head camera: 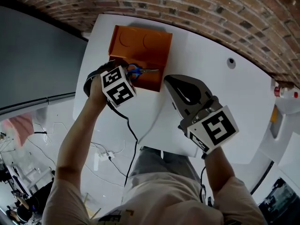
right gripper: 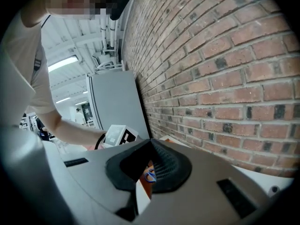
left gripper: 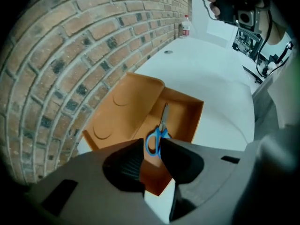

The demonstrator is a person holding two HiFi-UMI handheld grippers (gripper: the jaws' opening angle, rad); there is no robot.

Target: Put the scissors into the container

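The scissors [head camera: 139, 71], with blue handles, lie inside the open orange container [head camera: 151, 82], its lid [head camera: 140, 41] folded back toward the brick wall. My left gripper [head camera: 123, 69] hovers over the box's near left corner. In the left gripper view its jaws [left gripper: 153, 153] stand open with nothing between them, and the scissors [left gripper: 157, 136] show through the gap, down in the box [left gripper: 187, 112]. My right gripper [head camera: 168, 79] hangs just right of the box, tips together and empty. Through its jaws [right gripper: 150, 143] a blue handle [right gripper: 150, 175] shows.
The white table [head camera: 201, 55] runs along a brick wall [head camera: 211, 3]. A small dark round thing [head camera: 230, 61] sits on it at the right. A red-capped bottle [head camera: 285, 93] stands at the far right edge. A black cable [head camera: 131, 130] hangs off the near edge.
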